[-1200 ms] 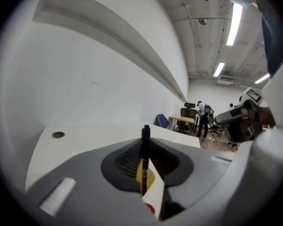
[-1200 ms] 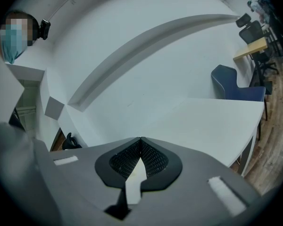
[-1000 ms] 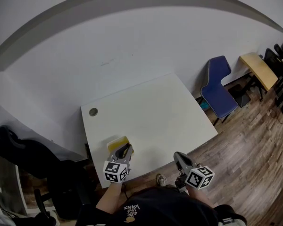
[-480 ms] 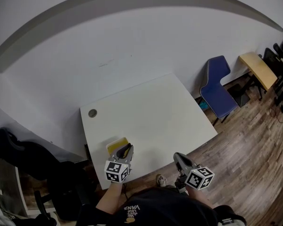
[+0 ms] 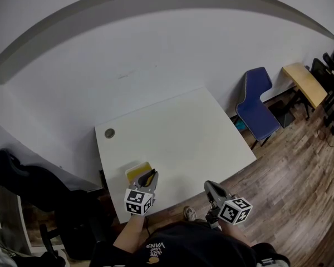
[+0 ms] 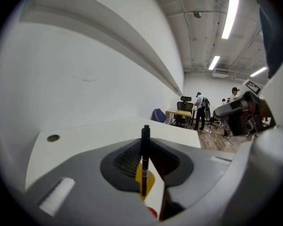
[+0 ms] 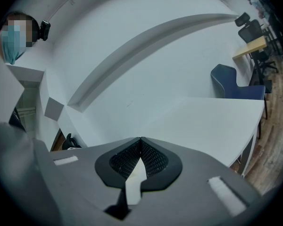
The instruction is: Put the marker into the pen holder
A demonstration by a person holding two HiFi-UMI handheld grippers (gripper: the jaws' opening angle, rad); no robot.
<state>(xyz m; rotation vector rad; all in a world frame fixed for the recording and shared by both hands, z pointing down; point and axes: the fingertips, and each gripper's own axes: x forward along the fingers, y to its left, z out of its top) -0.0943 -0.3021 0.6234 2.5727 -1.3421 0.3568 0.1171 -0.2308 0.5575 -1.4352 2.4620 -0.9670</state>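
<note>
A black marker [image 6: 145, 147] stands upright between the jaws of my left gripper [image 6: 145, 167], which is shut on it. Just below the marker shows the yellow pen holder [image 6: 149, 183]. In the head view the holder [image 5: 137, 171] sits near the front left corner of the white table [image 5: 178, 132], with the left gripper [image 5: 149, 178] right over its near side. My right gripper [image 5: 211, 187] hangs off the table's front edge. Its jaws [image 7: 140, 142] are shut with nothing between them.
A round cable hole [image 5: 109, 133] lies at the table's back left. A blue chair [image 5: 258, 102] and a wooden desk [image 5: 305, 81] stand to the right. A black chair [image 5: 28, 185] is at the left. People [image 6: 199, 109] stand far off.
</note>
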